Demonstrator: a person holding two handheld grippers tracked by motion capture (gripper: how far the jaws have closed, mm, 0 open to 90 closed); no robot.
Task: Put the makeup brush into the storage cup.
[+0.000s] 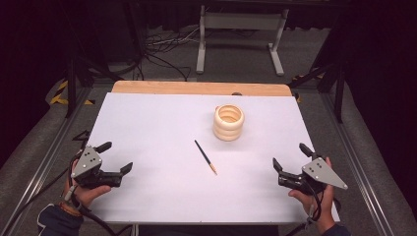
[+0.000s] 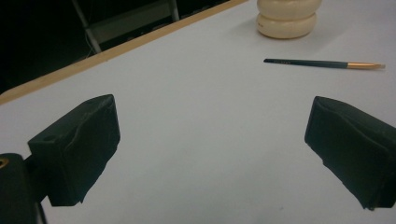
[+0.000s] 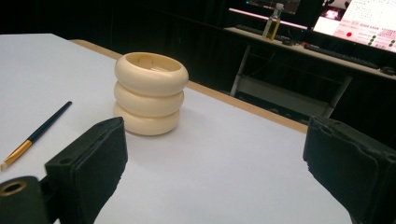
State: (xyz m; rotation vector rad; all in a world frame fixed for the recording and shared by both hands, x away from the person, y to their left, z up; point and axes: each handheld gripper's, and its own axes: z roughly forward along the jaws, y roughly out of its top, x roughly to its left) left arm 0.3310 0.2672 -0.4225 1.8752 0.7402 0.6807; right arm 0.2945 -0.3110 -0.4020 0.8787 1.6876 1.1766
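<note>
While both grippers wait at the near corners of the white table, nothing has been picked up yet. The left gripper has its jaws spread wide with nothing between them, and so does the right gripper.

The thin brush lies flat near the middle of the table, between the two grippers and well apart from both. Its gold end points toward the person and its dark handle points away. Just past it stands the cream holder, which looks like three fat rings stacked up, with an open top.

My guess is that the brush should go into the holder. To do that well, one gripper should come down over the dark handle with a jaw on each side, turned so the jaws cross the brush and do not run along it. The brush is very thin and lies flat, so the jaw tips need to go right down to the table before they squeeze. Grab it near the middle so it does not tip. I cannot tell if the gold end has soft hairs, so stay off it.
</note>
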